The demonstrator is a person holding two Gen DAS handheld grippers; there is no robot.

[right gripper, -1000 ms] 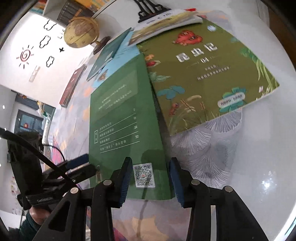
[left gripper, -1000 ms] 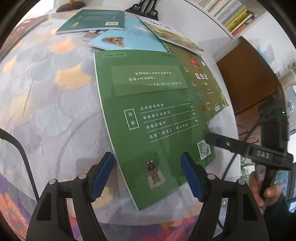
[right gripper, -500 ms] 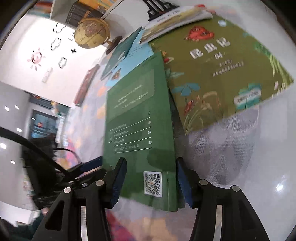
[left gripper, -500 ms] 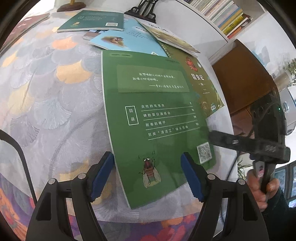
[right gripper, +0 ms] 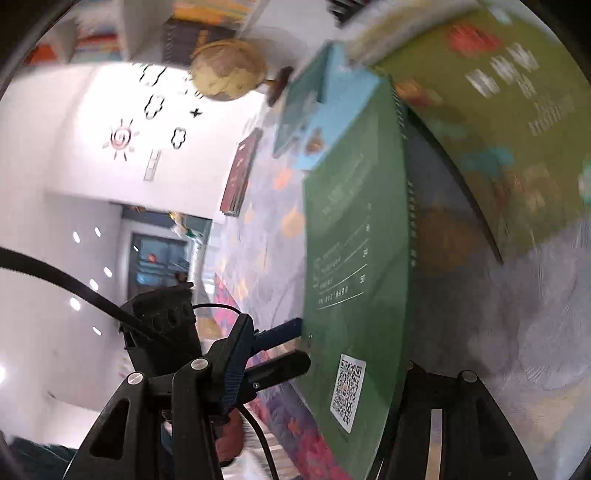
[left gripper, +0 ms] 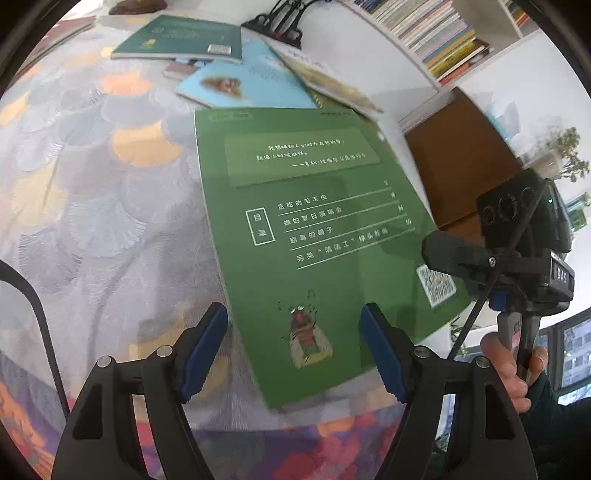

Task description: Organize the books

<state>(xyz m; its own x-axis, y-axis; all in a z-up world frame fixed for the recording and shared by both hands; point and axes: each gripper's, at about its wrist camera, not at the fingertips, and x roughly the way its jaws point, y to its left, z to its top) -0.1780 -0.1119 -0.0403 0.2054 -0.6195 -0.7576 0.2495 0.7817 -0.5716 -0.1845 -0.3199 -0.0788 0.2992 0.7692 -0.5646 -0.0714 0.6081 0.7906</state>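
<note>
Right now my right gripper [right gripper: 314, 384] has the green book [left gripper: 317, 236] between its fingers at the corner with the square code; the book's edge is tilted up off the bench [left gripper: 92, 206], and I cannot tell whether the pads are actually pressing on it, because the far finger is hidden behind the cover. My left gripper [left gripper: 293, 347] hovers released, its blue pads [left gripper: 207, 343] set wide apart on either side of the book's near edge, above the beetle drawing, not touching it. In the left wrist view the right gripper's black finger reaches in from the right over the code corner, with a hand [left gripper: 513, 365] on its handle below. Beyond the green book lie a light blue book [left gripper: 243, 83], a dark teal book [left gripper: 184, 37] and a pale book [left gripper: 332, 83], overlapping one another near a black stand [left gripper: 277, 22]. In the blurred right wrist view an olive book [right gripper: 498, 110] lies beside the green one, a globe [right gripper: 227, 70] stands at the bench's far end, and a dark red book [right gripper: 242, 170] lies apart.
</note>
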